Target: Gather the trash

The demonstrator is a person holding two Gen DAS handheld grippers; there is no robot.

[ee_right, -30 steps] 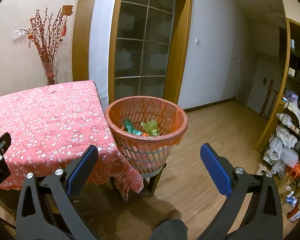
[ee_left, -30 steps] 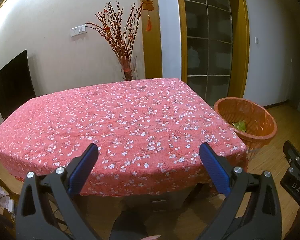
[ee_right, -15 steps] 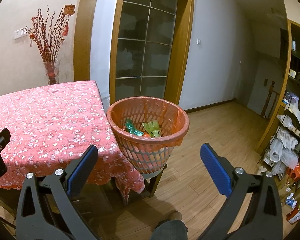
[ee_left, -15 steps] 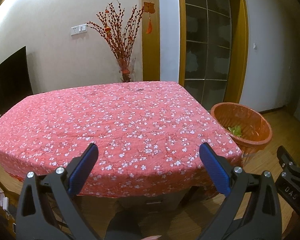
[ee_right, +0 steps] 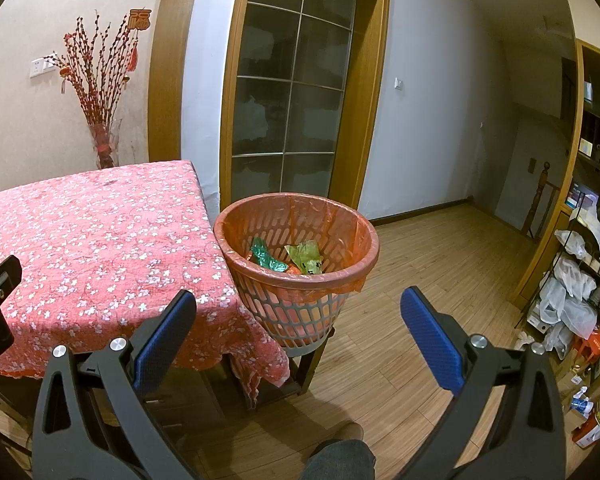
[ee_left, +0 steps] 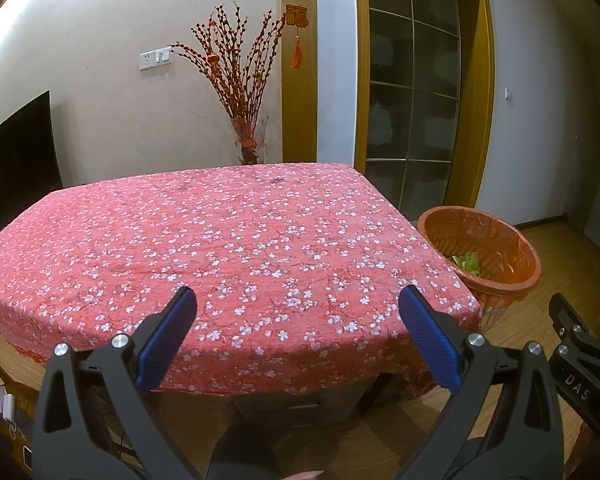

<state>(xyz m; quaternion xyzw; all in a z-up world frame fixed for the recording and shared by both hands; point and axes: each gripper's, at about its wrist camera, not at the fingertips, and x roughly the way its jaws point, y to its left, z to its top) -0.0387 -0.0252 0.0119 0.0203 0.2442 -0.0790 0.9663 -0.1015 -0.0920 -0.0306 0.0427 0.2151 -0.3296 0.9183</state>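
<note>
Red floral cloth covers the table [ee_left: 220, 240] under my left tongs [ee_left: 298, 332], spread wide and holding nothing. My right tongs [ee_right: 298, 332], equally wide, face the basket [ee_right: 364, 264] just off the table's right edge, wrappers [ee_right: 304, 258] lying inside it.

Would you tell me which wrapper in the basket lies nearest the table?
The dark green wrapper, at the left of the orange basket, the table side; the yellow-green wrapper lies to its right, farther off.
</note>
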